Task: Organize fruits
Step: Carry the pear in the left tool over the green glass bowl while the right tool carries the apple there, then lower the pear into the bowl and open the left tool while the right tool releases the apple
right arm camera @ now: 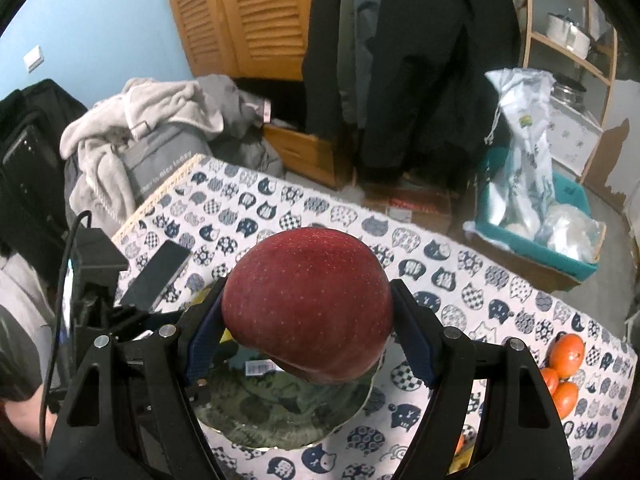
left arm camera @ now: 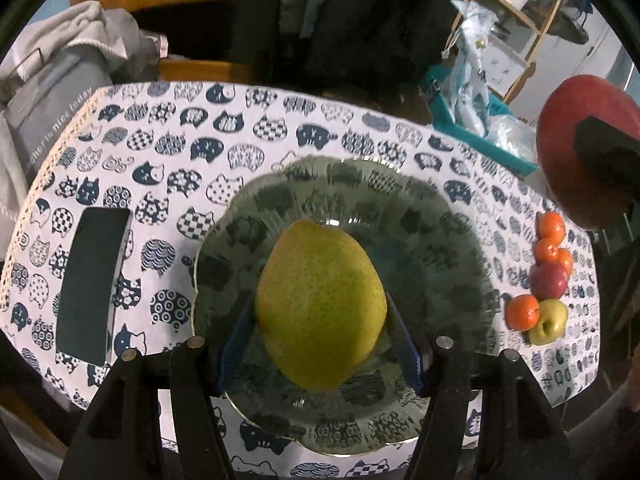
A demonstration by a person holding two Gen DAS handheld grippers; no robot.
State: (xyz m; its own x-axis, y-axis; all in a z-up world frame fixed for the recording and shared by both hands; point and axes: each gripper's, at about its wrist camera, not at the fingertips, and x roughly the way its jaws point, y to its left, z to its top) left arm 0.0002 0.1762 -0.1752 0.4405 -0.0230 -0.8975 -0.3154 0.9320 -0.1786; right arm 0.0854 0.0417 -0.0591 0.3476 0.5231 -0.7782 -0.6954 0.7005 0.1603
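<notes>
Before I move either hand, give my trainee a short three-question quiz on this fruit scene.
1. True or false: the left gripper holds a pear over the glass plate.
2. Which fruit is in the right gripper? A) orange B) red apple C) banana
3. Fill in: the dark phone lies on the tablecloth to the ___ of the plate in the left wrist view.

Key: 1 true; 2 B, the red apple; 3 left.
</notes>
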